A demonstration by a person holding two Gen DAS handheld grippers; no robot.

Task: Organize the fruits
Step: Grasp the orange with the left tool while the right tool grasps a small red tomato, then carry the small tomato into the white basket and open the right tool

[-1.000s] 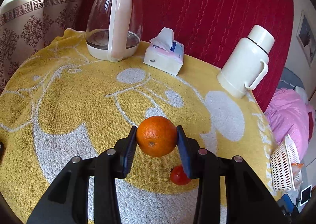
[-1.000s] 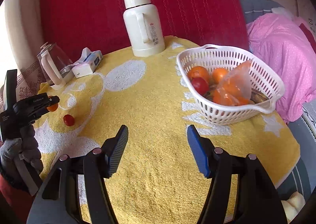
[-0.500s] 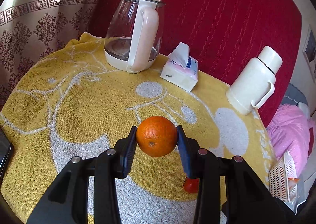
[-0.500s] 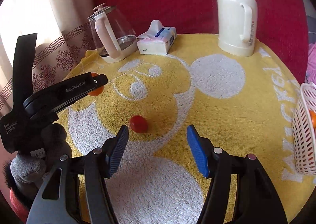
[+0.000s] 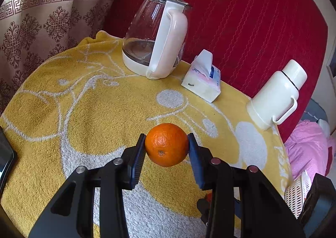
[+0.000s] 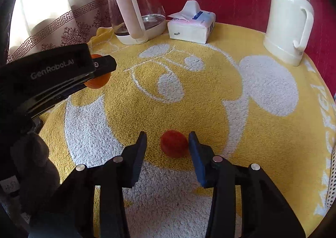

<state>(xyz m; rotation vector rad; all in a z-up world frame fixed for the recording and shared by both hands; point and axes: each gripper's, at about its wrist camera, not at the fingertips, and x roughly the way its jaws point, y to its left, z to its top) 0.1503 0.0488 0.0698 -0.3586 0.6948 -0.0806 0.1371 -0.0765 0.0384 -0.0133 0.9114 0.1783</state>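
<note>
The left gripper (image 5: 167, 150) clamps an orange (image 5: 167, 144) between its two pads, holding it in the air above the yellow towel (image 5: 84, 112) — well in front of the glass kettle (image 5: 156, 38). The right gripper (image 6: 167, 147) stands with its jaws spread around a small red tomato (image 6: 173, 143), which lies on the towel between the fingers, nearer the right pad; whether it touches that pad cannot be told. Seen from the right wrist, the tomato lies far in front of the kettle, on the towel's white patch edge. To the kettle's right sit a tissue box (image 5: 202, 82) and, farther right, a cream thermos (image 5: 277, 95). A white basket (image 5: 296, 194) shows at the towel's far right edge.
</note>
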